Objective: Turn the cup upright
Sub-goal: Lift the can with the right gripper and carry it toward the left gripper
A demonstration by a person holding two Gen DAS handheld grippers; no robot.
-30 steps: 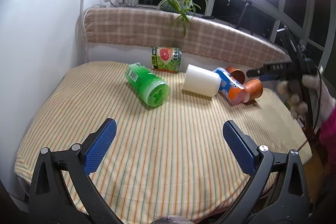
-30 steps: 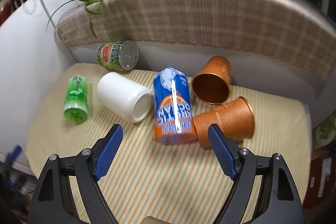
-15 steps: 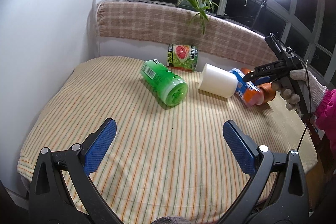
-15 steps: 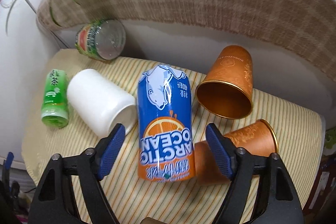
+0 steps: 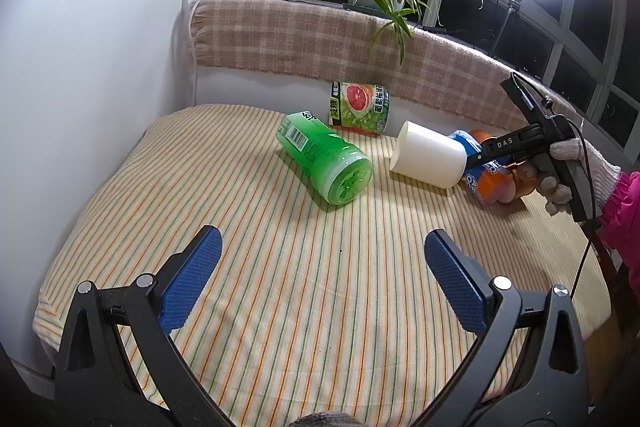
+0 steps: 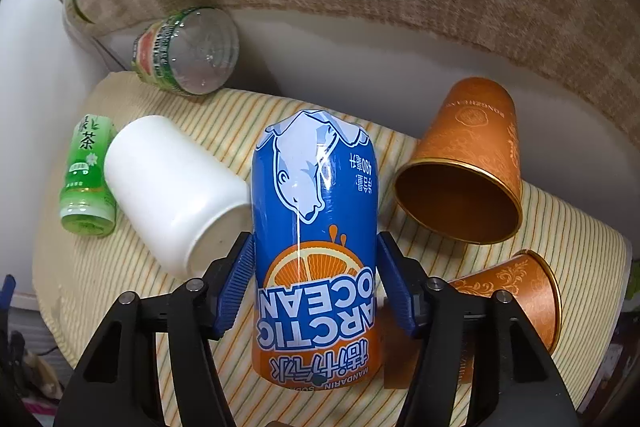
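A blue and orange "Arctic Ocean" can-shaped cup (image 6: 316, 247) lies on its side on the striped cloth. My right gripper (image 6: 316, 281) straddles it, one blue pad against each flank, jaws closed on it. In the left wrist view the same cup (image 5: 486, 183) shows at the far right, partly hidden by the right gripper (image 5: 490, 157). My left gripper (image 5: 320, 275) is open and empty, hovering over the near part of the table.
A white cup (image 6: 172, 187) lies touching the can's left side; two orange paper cups (image 6: 464, 167) (image 6: 516, 295) lie to its right. A green bottle (image 5: 324, 157) and a grapefruit-label bottle (image 5: 360, 109) lie further back. A plaid-covered ledge (image 5: 320, 39) borders the table.
My right gripper moved forward and down over the blue and orange cup and its jaws closed onto its sides. The left gripper stayed open and shifted its view slightly left.
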